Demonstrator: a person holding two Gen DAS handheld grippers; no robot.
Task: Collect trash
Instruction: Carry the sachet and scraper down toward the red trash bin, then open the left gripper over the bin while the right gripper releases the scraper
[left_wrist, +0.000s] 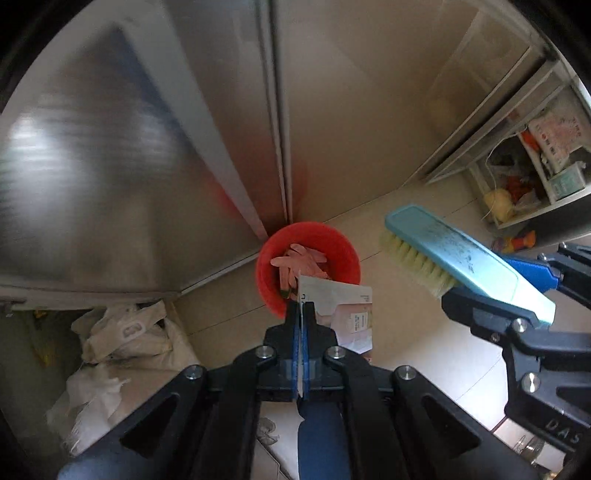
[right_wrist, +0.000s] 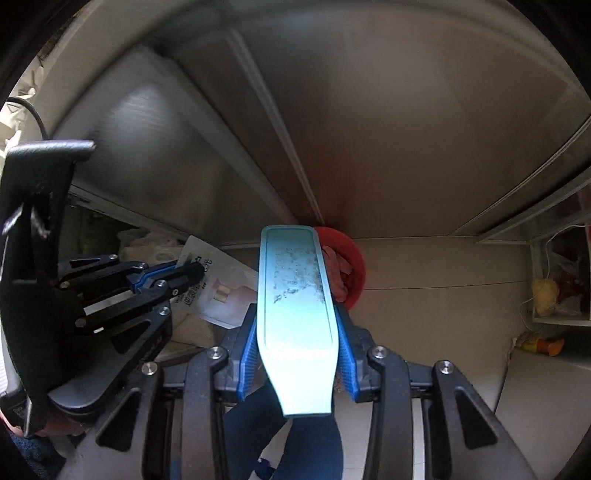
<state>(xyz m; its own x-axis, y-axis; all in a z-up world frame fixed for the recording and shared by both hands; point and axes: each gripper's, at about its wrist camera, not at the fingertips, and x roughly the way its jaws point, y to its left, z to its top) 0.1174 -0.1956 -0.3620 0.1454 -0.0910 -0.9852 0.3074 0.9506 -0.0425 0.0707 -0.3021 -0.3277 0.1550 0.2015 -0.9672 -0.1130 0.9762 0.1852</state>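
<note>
Right now my left tool (left_wrist: 301, 314) pinches a paper packet (left_wrist: 343, 314) above the red bucket (left_wrist: 341, 254) on the floor (left_wrist: 406, 362); my right tool (right_wrist: 295, 332) clamps a blue brush (right_wrist: 295, 295).

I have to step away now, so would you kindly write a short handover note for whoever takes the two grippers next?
Left gripper: shut on a flat white printed paper packet, hanging just at the near rim of the round red plastic bucket.
Right gripper: shut on the light blue plastic scrubbing brush with pale bristles, held to the right of the bucket.
Bucket stands on the tiled floor against the steel cabinet doors; pink rubber gloves already lie inside.
Done: packet picked up and brought to the bucket.
Left: release the packet into the bucket; the brush is not yet used or put down.
</note>
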